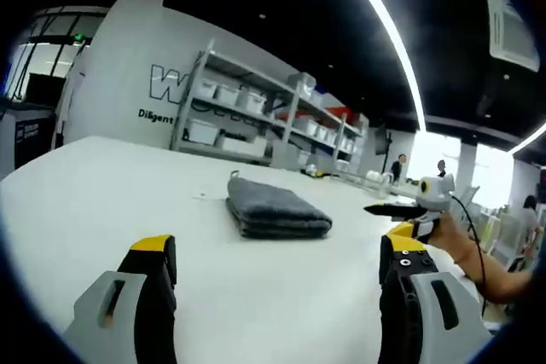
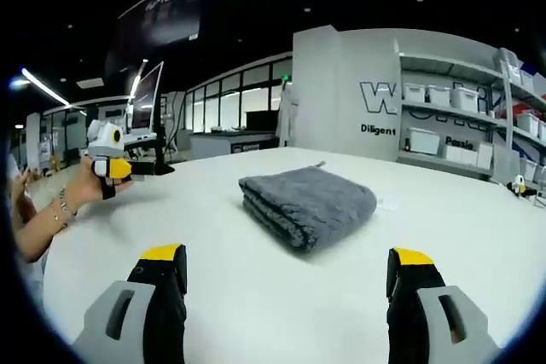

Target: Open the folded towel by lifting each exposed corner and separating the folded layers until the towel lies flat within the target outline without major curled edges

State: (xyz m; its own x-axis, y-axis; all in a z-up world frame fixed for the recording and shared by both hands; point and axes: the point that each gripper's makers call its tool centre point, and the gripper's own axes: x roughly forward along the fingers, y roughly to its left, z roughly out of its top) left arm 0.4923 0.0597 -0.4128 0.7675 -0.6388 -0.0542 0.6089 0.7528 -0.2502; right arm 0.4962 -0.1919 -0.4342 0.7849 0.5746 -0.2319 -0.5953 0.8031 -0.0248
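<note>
I see the folded grey towel [image 1: 275, 208] [image 2: 308, 203] at twelve o'clock on the white table [image 1: 102, 193] [image 2: 478, 210]; my left gripper [image 1: 277, 283] and right gripper [image 2: 290, 283] both gape wide, empty.

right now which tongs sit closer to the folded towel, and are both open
Neither clearly: the left tongs and right tongs both hang back from the grey towel on the white table, on opposite sides. Both are wide open, touching nothing.

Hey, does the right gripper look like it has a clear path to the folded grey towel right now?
Probably yes. The right gripper is open and faces the folded grey towel, with bare white table between them. The left gripper hangs apart.
</note>
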